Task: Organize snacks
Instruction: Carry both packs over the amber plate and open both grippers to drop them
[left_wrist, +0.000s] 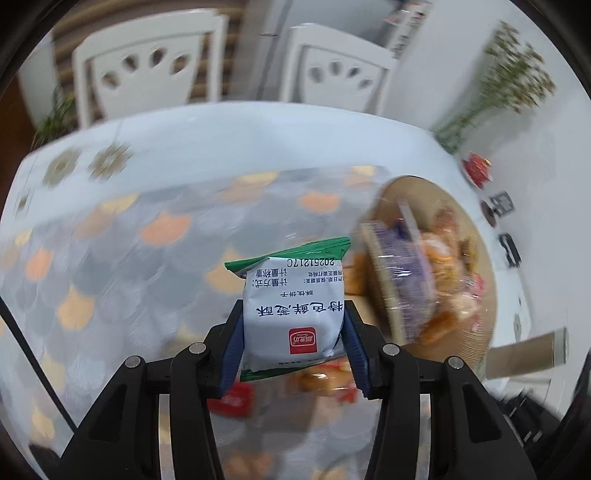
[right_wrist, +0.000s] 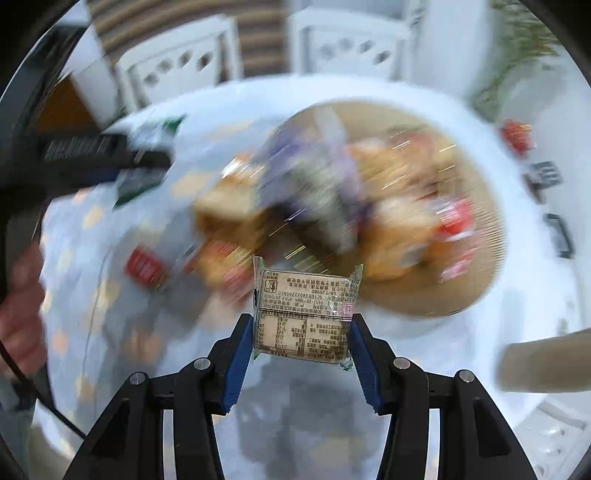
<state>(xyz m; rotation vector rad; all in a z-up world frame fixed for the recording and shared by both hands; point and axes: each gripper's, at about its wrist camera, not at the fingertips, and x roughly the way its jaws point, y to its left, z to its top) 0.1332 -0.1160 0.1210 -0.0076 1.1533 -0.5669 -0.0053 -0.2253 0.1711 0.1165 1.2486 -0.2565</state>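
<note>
Both grippers held above the table (left_wrist: 221, 140), each carrying one snack. Left gripper (left_wrist: 293, 325) clenched on a white packet with green ends (left_wrist: 293, 306); blue pads (left_wrist: 234, 345) press its two side edges, printed face toward the camera, text upside down, top seal fanned out above the jaws. Packet is clear of the tablecloth (left_wrist: 110, 258), which shows a scale pattern in grey and orange. Right gripper (right_wrist: 301, 328) clenched on a small clear-wrapped biscuit pack (right_wrist: 304, 314), label side toward the camera, its blue pads (right_wrist: 238, 354) against the pack's short ends; this pack also hangs free of the surface. Woven round tray (left_wrist: 417, 184) sits toward the table's right edge, piled with snacks: a purple-wrapped pack (left_wrist: 402, 266) leaning at its left rim, orange and pink wrappers behind it, details blurred. Loose snacks lie on the cloth just left of the tray, near the front edge: a red packet (right_wrist: 144, 267) and several orange ones, blurred. In the right wrist view the left gripper's black body (right_wrist: 92, 155) shows at the left with a green-edged packet at its tip, and a hand (right_wrist: 22, 314) at the far left edge. Two white chairs (left_wrist: 147, 70) stand beyond the table's far edge; greenery (left_wrist: 509, 77) at the far right corner.
</note>
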